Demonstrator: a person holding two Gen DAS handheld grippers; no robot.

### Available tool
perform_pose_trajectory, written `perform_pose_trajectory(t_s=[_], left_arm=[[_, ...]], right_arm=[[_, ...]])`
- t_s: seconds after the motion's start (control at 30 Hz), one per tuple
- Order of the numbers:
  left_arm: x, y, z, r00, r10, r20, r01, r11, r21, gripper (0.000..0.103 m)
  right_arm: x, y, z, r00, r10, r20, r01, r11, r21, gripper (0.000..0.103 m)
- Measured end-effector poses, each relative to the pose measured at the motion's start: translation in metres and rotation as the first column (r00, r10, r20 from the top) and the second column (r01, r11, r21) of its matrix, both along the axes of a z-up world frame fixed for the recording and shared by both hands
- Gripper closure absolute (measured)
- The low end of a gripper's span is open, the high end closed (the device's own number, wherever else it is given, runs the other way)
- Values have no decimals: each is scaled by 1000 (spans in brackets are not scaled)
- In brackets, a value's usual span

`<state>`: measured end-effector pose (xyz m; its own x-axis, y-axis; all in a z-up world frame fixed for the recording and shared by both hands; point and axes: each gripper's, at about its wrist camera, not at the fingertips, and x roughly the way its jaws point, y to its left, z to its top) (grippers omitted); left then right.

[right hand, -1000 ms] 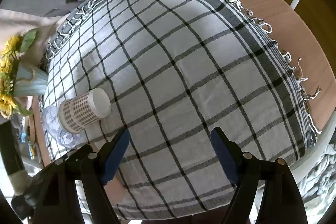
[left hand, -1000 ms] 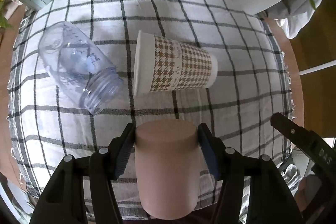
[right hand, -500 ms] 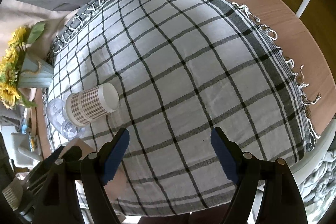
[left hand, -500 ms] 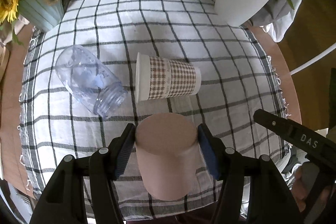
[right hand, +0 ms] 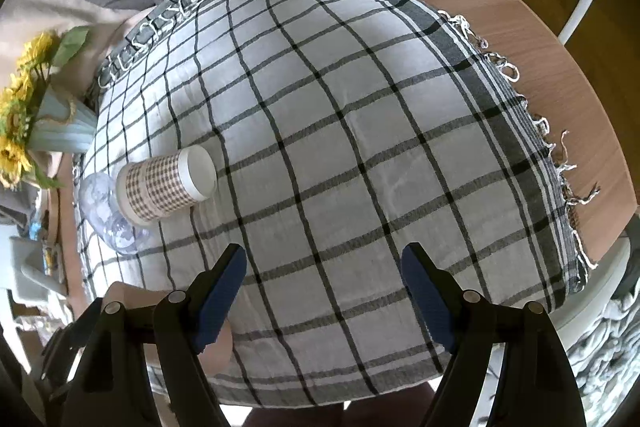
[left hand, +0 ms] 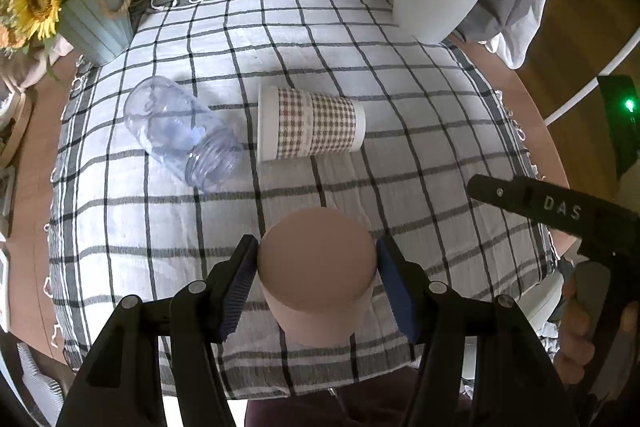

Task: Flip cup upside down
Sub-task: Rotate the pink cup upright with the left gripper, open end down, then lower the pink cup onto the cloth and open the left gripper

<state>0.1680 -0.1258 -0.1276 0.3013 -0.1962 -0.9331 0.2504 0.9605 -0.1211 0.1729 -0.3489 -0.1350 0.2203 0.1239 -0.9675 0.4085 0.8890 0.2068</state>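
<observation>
My left gripper (left hand: 316, 261) is shut on a plain pink cup (left hand: 318, 267), held with its flat closed base toward the camera, above the near edge of the checked tablecloth (left hand: 420, 131). The pink cup also shows in the right wrist view (right hand: 218, 347), partly hidden behind the left finger. My right gripper (right hand: 324, 271) is open and empty above the cloth; its body shows at the right of the left wrist view (left hand: 560, 211).
A houndstooth paper cup (left hand: 312, 125) and a clear plastic jar (left hand: 180, 133) lie on their sides mid-cloth. A sunflower vase (left hand: 96, 23) stands back left, a white plant pot (left hand: 434, 3) back right. The round wooden table edge (right hand: 560, 75) is at right.
My left gripper has risen and pulled back with the pink cup, tilting it so more of its flat base faces the camera. The right gripper has also lifted and stays open.
</observation>
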Motion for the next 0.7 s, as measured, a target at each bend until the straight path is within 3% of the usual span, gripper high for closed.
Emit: perform_pose_trajectory(t_s=[0.3,0.37,0.57,0.63,0.7], left_arm=[[-22,0,-10,1000,2,9,-2,997,-76,41],[-24,-1,-7,999,-3,43,7,997,-83,30],[-39,10,20,973,52,226,-32,995,-90,19],[-49,19,31,948,92,304,-63,993,-104,10],[-64,30,42,913,124,388,-87,990,-111,8]], right_arm=[[-7,9,9,997,64,39,-61,995,-77,21],[-9,9,11,996,73,48,-68,994,-91,21],[-21,11,28,993,57,107,-41,989,-145,20],[-30,14,39,988,52,147,-25,983,-179,20],[-40,20,53,977,56,206,-11,977,-213,20]])
